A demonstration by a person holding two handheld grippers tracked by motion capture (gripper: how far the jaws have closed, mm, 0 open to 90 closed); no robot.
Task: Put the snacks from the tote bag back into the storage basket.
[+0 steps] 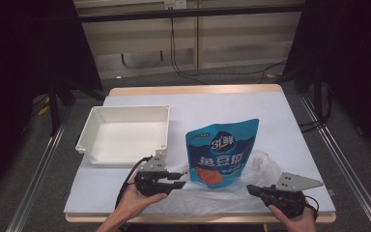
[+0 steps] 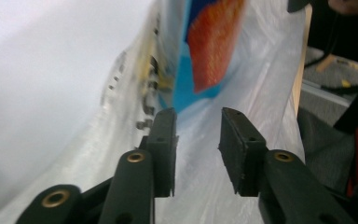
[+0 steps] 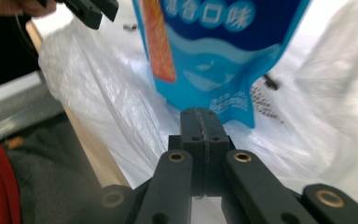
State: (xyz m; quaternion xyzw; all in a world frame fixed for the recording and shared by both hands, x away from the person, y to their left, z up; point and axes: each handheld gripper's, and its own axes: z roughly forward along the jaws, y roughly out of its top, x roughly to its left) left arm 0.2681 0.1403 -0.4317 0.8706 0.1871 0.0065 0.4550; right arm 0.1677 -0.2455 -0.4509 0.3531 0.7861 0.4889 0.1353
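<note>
Hovering low at the desk's (image 1: 290,125) near edge: left gripper (image 1: 178,181), fingers (image 2: 164,140) parted and released, nothing pinched between them; right gripper (image 1: 251,189), fingers (image 3: 200,135) clenched flat together, whether pinching any film not clear. Lying between and beyond them, crumpled clear plastic bag (image 1: 212,193). Standing upright on it, blue snack pouch (image 1: 222,152). Sitting farther left, white tray (image 1: 125,133).

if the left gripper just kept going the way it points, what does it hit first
Most likely the clear plastic bag lying under and ahead of the open left gripper; beyond it stands the blue pouch. Depth is hard to judge, so the pouch's lower edge could come almost at once.
</note>
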